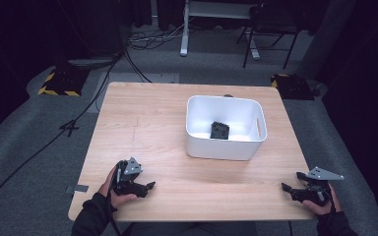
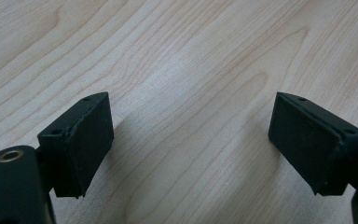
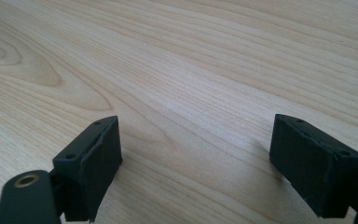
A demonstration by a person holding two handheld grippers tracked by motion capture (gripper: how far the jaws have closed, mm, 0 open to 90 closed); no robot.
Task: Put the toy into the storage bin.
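A white bin [image 1: 225, 148] stands on the wooden table [image 1: 147, 123], right of centre. A small black ridged part [image 1: 220, 130] lies on the bin's floor. A hand rests my left gripper [image 1: 150, 187] near the front left edge, jaws pointing right, well short of the bin. In the left gripper view the left gripper [image 2: 191, 135] is open over bare wood. Another hand holds my right gripper [image 1: 289, 183] at the front right corner, jaws pointing left. The right gripper [image 3: 196, 154] also stands open, with only wood grain between its pads.
Grey carpet surrounds the table. Black cables [image 1: 59, 135] run across the floor at the left. Yellow-and-black striped bases [image 1: 59, 83] sit at both far corners. A dark chair [image 1: 270, 24] and a white desk leg [image 1: 184, 29] stand behind.
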